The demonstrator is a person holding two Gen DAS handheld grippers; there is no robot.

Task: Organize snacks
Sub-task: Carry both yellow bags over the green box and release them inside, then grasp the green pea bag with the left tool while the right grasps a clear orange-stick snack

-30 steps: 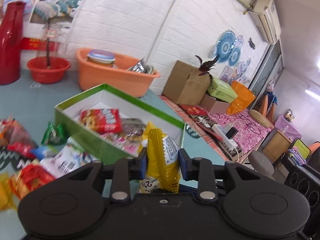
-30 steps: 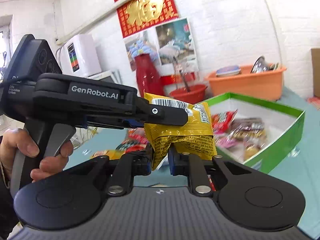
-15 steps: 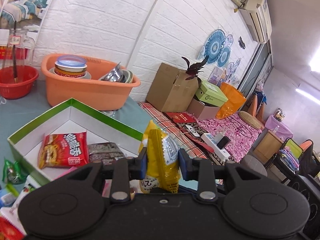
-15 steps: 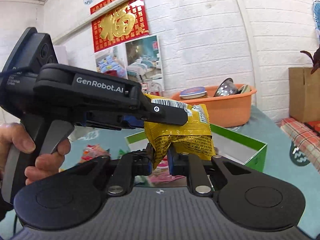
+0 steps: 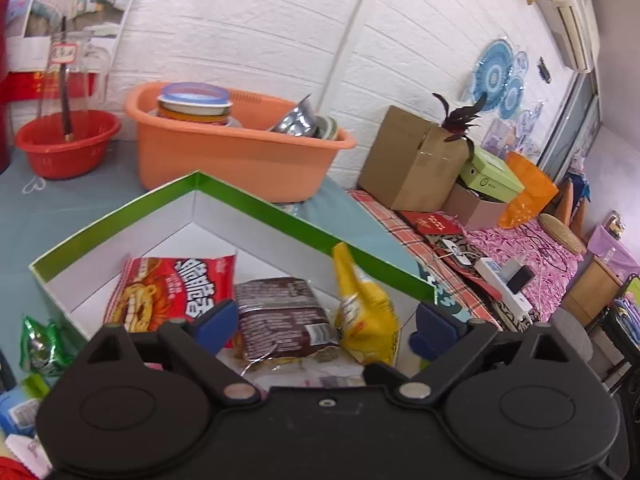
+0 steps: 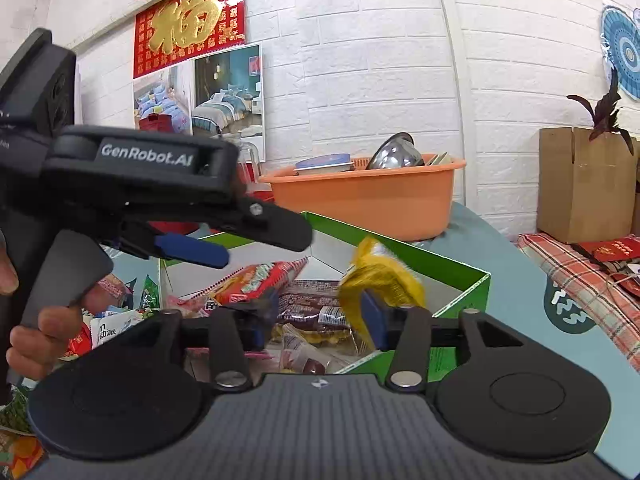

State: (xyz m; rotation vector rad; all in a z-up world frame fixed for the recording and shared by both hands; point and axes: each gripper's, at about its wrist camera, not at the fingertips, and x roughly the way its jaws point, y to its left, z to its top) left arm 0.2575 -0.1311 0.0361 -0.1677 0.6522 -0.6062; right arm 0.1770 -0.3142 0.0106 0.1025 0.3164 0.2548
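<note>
Yellow snack packet (image 5: 366,320) now dropped into green box (image 5: 256,204); both tongs (image 5: 320,324) (image 6: 316,320) just sprung apart, released

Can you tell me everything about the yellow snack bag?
The yellow snack bag is a crinkly, shiny foil-like packet with small print and a crimped top edge. It stands tilted inside the green-rimmed box, at its right side beside a brown packet. It lies between the left gripper's blue pads, which have just been opening and no longer press it. In the right wrist view it looks blurred, as if dropping, and the right gripper has been opening too.
</note>
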